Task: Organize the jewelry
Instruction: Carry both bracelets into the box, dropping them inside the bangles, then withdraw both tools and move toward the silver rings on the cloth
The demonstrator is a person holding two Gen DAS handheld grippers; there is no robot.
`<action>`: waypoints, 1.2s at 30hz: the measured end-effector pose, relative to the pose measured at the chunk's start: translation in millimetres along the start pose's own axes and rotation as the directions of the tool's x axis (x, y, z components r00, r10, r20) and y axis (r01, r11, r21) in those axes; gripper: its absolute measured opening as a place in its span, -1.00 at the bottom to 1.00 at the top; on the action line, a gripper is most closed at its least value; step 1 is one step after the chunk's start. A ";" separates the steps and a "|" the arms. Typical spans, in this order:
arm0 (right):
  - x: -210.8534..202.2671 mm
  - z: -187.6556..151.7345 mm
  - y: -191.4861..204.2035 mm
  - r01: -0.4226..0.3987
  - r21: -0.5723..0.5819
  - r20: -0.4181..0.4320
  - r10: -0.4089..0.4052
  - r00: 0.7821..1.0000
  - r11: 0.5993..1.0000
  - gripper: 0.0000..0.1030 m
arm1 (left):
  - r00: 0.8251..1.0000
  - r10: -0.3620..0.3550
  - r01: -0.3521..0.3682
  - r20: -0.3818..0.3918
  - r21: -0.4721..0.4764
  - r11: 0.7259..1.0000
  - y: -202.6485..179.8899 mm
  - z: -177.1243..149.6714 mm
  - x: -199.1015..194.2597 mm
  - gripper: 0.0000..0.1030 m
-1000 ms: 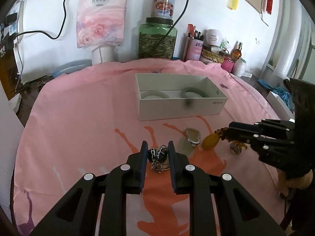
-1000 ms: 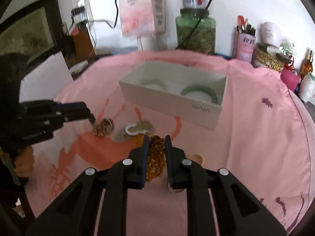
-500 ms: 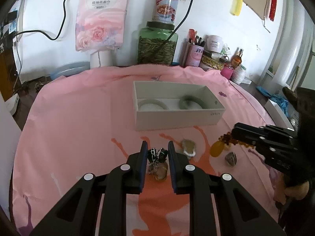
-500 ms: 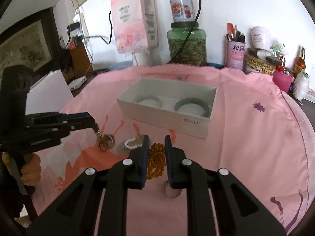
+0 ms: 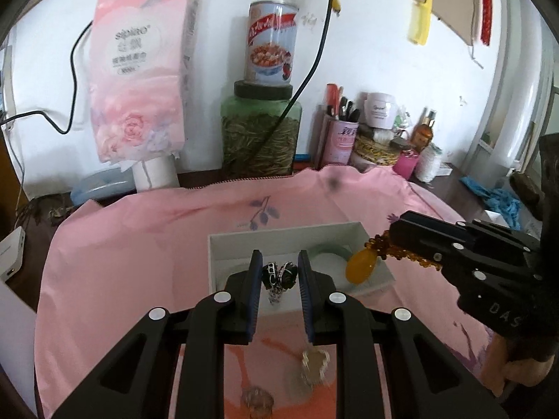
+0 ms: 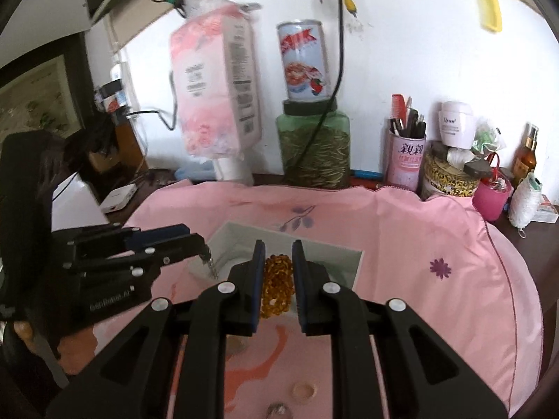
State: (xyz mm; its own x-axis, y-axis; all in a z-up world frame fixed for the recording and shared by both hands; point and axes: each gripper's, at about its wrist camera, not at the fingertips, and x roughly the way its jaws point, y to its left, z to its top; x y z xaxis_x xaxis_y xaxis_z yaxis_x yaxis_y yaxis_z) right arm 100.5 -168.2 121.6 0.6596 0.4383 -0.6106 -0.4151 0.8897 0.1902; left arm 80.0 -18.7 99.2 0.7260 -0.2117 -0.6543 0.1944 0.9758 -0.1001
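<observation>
with the left gripper (image 5: 279, 272) jaws clamped on a dark silver-set trinket (image 5: 279, 276) and the right gripper (image 6: 276, 272) jaws on an amber bead string (image 6: 277, 286), lower both well inside the white cardboard box (image 5: 279, 235) before letting go.

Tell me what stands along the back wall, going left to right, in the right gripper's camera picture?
Pink tissue pack → red-and-white can on a green jar → pink pen cup → white cream jar → amber bottle → ball of white string.

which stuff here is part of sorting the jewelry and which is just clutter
Part of the job:
- white box
- green bangle inside the box
- dark bead piece in the left tool
- amber bead strand in the right tool

Just lying about:
- tin can
- green jar
- tissue pack
- yellow comb
</observation>
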 end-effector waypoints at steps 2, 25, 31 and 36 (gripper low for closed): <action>14.9 -0.1 -6.1 0.008 0.011 -0.022 -0.007 1.000 1.000 -0.70 | 1.000 0.003 -0.004 -0.018 -0.010 1.000 4.3 2.0 12.6 -0.60; 33.1 -9.4 -29.5 -0.025 0.128 -0.079 0.036 0.996 0.991 0.02 | 0.994 -0.010 -0.003 -0.107 -0.117 0.993 33.9 -5.1 40.4 -0.13; -2.2 -17.4 -18.1 -0.050 0.120 -0.042 0.056 0.998 0.991 0.28 | 0.994 -0.009 -0.004 -0.107 -0.123 0.992 28.4 -14.0 14.4 0.03; -18.4 -37.7 -12.8 -0.052 0.109 -0.054 0.058 0.997 0.993 0.41 | 0.991 0.011 -0.023 -0.132 -0.090 0.996 20.5 -38.2 -1.2 0.14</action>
State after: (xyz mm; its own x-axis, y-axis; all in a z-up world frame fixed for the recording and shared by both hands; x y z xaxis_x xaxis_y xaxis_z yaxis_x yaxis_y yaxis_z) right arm 70.0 -192.5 101.4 0.5993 0.4817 -0.6394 -0.3781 0.8743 0.3042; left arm 57.9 3.6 69.2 0.6345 -0.1921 -0.7486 0.1172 0.9813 -0.1524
